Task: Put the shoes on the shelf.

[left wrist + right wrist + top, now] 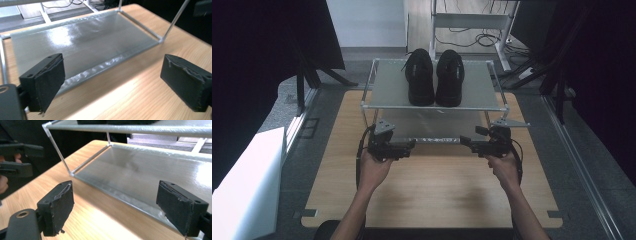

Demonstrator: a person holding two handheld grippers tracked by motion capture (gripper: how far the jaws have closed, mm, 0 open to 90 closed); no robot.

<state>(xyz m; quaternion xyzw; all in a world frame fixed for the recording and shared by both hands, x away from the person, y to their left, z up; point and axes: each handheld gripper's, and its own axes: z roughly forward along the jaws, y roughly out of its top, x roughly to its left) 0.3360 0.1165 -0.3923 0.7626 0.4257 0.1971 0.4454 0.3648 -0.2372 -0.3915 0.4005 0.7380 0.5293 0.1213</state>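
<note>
Both forearms are entering from the bottom of the high view, and we are holding the left gripper [412,145] and the right gripper [463,142] with jaws spread, nothing between them (pads facing each other). They are hovering over the wooden table [437,190], just beside the rack's lower shelf [432,127]. Two black shoes [434,77] are standing on the top shelf [387,87].

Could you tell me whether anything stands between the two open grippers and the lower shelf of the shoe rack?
Nothing visible does. The left gripper and right gripper face the lower shelf across bare wooden table; the black shoes sit on the top shelf.
</note>
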